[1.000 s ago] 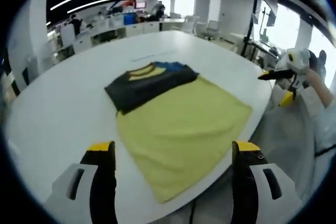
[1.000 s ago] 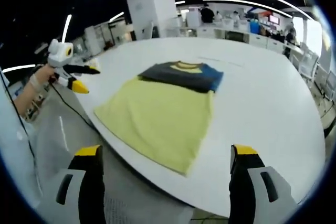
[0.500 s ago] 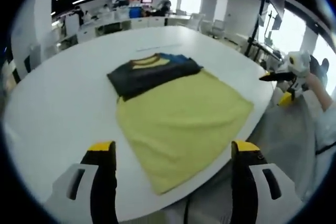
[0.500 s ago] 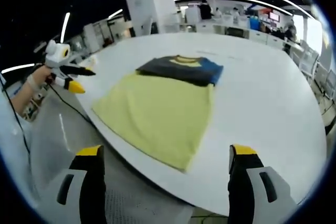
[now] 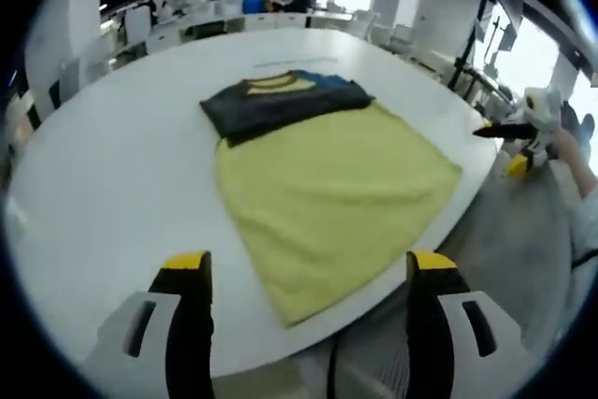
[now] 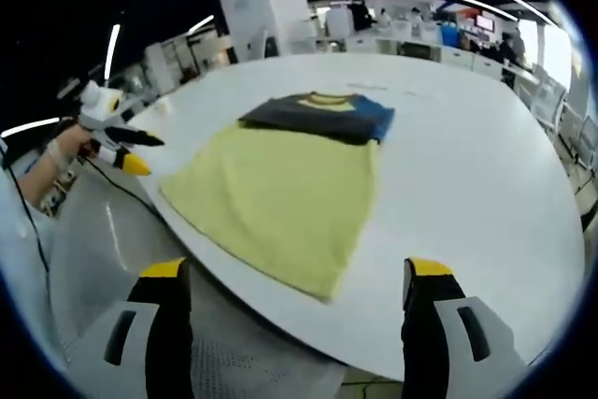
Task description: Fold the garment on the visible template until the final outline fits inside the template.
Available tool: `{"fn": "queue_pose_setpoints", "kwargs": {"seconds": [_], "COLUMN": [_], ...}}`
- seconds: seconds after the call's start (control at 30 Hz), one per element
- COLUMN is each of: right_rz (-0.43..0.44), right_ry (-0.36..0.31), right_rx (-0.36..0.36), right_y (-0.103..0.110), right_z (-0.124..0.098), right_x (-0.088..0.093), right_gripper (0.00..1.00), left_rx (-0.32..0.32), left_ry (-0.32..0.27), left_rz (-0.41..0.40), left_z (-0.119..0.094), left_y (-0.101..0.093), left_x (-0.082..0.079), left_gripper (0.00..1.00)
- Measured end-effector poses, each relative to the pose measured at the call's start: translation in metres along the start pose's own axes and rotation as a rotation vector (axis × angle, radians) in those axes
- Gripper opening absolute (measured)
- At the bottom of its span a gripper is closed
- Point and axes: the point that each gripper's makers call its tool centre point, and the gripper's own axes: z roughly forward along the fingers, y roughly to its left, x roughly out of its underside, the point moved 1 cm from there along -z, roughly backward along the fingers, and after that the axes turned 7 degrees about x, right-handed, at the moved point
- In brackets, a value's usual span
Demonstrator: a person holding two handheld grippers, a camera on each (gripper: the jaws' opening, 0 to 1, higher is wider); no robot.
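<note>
Garment (image 5: 327, 184) lies flat at the table (image 5: 112, 184) edge in the left gripper view, larger than a second ago as we bring the left gripper (image 5: 304, 277) in, jaws apart and empty. In the right gripper view the garment (image 6: 280, 184) sits unmoved, the right gripper (image 6: 294, 277) likewise agape and nearing; folding hasn't begun

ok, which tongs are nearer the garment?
Left, narrowly. Left tongs hang off the table edge by the near corner of the garment; right tongs off the edge by its other corner. Both open.

White table (image 5: 112, 165); behind it, what look like desks (image 6: 439, 39).
</note>
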Motion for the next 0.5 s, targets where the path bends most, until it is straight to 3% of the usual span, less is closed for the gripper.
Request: {"fn": "queue_pose_setpoints", "kwargs": {"seconds": [0.5], "right_rz": [0.003], "right_ry": [0.053], "right_rx": [0.009], "right_y": [-0.002], "right_z": [0.011], "right_x": [0.008], "right_gripper": [0.9], "left_rx": [-0.003], "left_ry": [0.049], "left_rz": [-0.047], "left_z": [0.01], "left_y": [0.009], "left_x": [0.018], "left_gripper": [0.74]}}
